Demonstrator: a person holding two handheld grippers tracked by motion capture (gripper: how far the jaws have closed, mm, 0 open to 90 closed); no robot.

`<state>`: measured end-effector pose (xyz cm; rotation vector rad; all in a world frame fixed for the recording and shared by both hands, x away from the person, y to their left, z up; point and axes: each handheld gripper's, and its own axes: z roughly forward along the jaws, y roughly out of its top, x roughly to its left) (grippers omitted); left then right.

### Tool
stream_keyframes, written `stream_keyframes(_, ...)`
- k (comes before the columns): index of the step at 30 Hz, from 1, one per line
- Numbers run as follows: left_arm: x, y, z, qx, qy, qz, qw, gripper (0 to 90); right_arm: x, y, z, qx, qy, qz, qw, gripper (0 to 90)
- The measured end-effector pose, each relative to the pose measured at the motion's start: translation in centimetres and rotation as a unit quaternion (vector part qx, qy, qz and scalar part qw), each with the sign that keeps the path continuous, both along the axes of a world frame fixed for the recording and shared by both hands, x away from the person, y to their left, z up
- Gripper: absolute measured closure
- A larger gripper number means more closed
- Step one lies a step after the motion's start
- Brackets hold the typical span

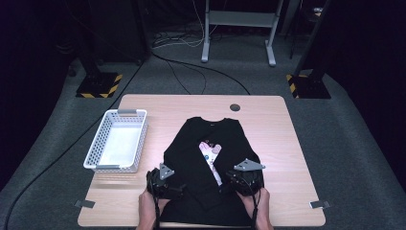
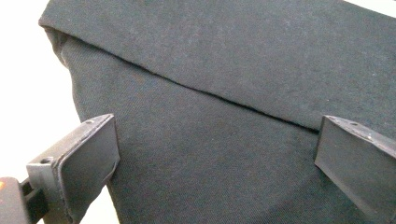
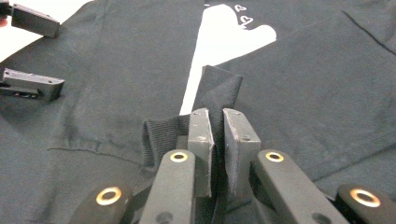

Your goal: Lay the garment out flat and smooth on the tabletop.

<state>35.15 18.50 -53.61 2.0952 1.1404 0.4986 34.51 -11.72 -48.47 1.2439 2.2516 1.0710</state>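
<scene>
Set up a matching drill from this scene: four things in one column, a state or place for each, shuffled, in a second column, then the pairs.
Things:
1. left gripper
2. right gripper
3. white basket
4. black shirt

States or places:
A. on the table's left side
B. jaws wide apart over dark cloth
C. spread on the table, sides folded inward
D. jaws pinched on a fold of fabric

Pairs: 1-B, 2-D, 3-A, 4-C

black t-shirt (image 1: pixel 191 158), partly folded, flat on table, white print showing
</scene>
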Motion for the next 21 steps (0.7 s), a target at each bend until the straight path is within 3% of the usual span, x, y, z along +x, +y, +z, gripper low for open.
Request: stream_keyframes(21,0.0,0.0,0.0,0.0,-0.001,0.0,1.0,0.1,0.6,-1.5,1.0,-0.011,-0.007,-0.013,0.9998,83.0)
